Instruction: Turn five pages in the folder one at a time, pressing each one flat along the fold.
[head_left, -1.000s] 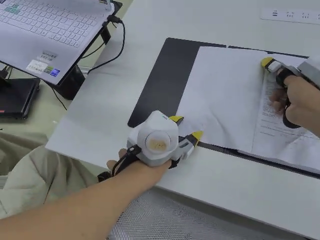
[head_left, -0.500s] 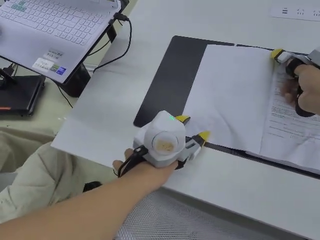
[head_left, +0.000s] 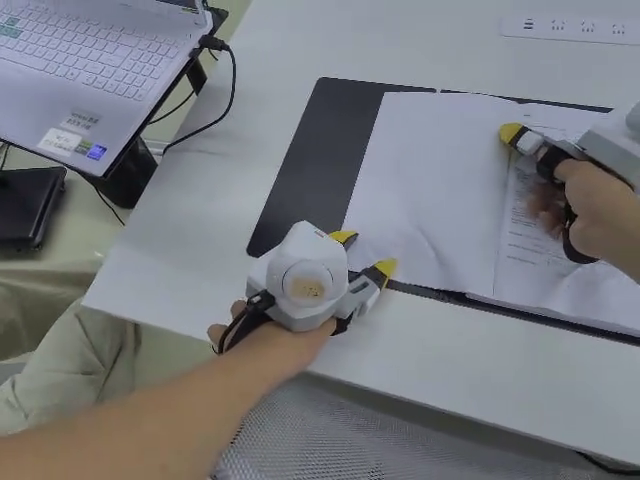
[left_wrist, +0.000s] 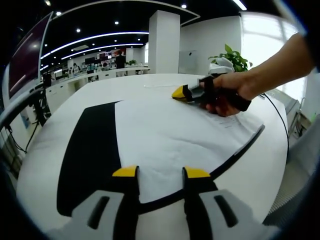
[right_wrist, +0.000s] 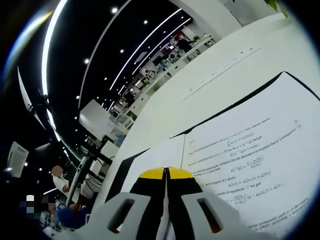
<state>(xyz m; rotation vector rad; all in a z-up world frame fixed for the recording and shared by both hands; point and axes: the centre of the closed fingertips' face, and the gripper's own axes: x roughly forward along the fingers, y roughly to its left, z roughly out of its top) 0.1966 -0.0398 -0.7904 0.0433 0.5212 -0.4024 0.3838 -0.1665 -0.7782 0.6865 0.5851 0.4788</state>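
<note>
**Right gripper presses at the fold while the left steadies the near edge**

We have the folder (head_left: 312, 170) lying open on the white table (head_left: 450, 370). Its black inside cover is bare at the left, and a blank turned page (head_left: 440, 180) is spread over the middle. The printed page (head_left: 528, 235) lies to the right of the fold.

Our right gripper (head_left: 512, 133) is at the far end of the fold, its yellow tips brought together with no gap between them and nothing held. In the right gripper view those closed tips point down at the line where the blank sheet meets the printed one. We judge the jaws are closed so that they work as one blunt edge for flattening the paper along the crease.

Our left gripper (head_left: 364, 252) sits at the near left corner of the turned page. Its jaws are spread apart and grasp nothing, with the page's near edge and the folder's dark rim lying between them. We take this as a bracing post that keeps the folder from sliding while the other tool presses. We cannot tell whether the tips actually touch the paper.

The turned sheet shows soft creases near the left gripper, so it is not yet fully flat.

A laptop (head_left: 90, 60) stands far left, well apart from the work.
</note>
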